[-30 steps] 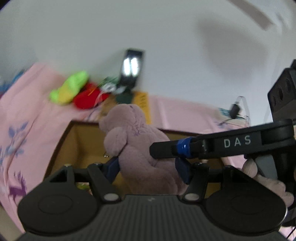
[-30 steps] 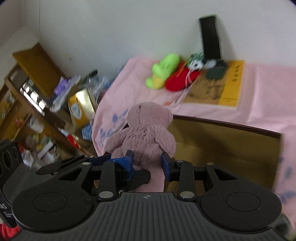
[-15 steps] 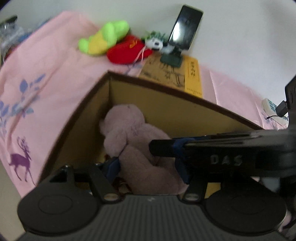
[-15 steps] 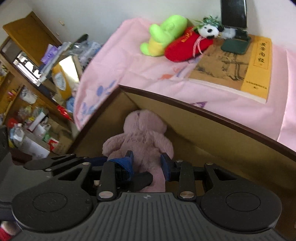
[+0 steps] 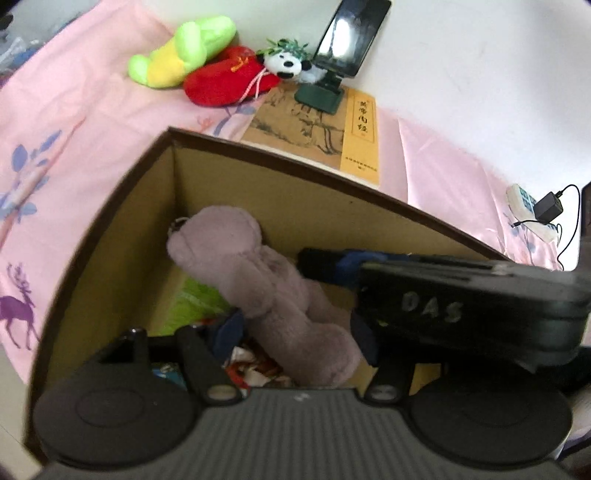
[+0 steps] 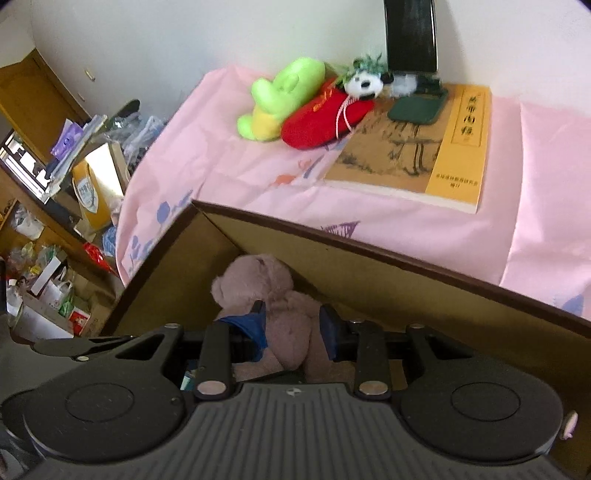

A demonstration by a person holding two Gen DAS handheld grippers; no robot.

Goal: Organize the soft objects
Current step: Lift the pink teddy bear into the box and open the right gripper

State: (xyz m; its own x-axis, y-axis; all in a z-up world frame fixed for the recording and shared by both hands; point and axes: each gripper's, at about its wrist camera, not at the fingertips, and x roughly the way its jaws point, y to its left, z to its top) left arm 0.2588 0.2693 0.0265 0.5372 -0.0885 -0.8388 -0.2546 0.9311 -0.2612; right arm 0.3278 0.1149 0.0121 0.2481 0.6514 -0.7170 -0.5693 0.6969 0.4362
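Note:
A mauve plush bear [image 5: 258,280] hangs head-down inside a brown cardboard box [image 5: 280,173]. My left gripper [image 5: 295,332] is shut on the bear's lower body. My right gripper [image 6: 293,326] is also shut on the bear [image 6: 258,280], and its arm [image 5: 461,306] crosses the left wrist view. A green plush [image 5: 181,51], a red plush [image 5: 221,81] and a small panda plush [image 5: 284,62] lie on the pink cloth [image 5: 74,122] beyond the box. The box [image 6: 369,266] holds other soft items [image 5: 195,299] under the bear.
A book [image 5: 332,133] lies behind the box with a phone on a stand [image 5: 351,33] on it. A charger and remote [image 5: 535,214] lie at the right. Cluttered shelves and bags [image 6: 55,184] stand left of the table. A white wall is behind.
Both grippers have lowered the bear from above the box rim down into the box. The bear now lies deeper, against the box's inner corner.

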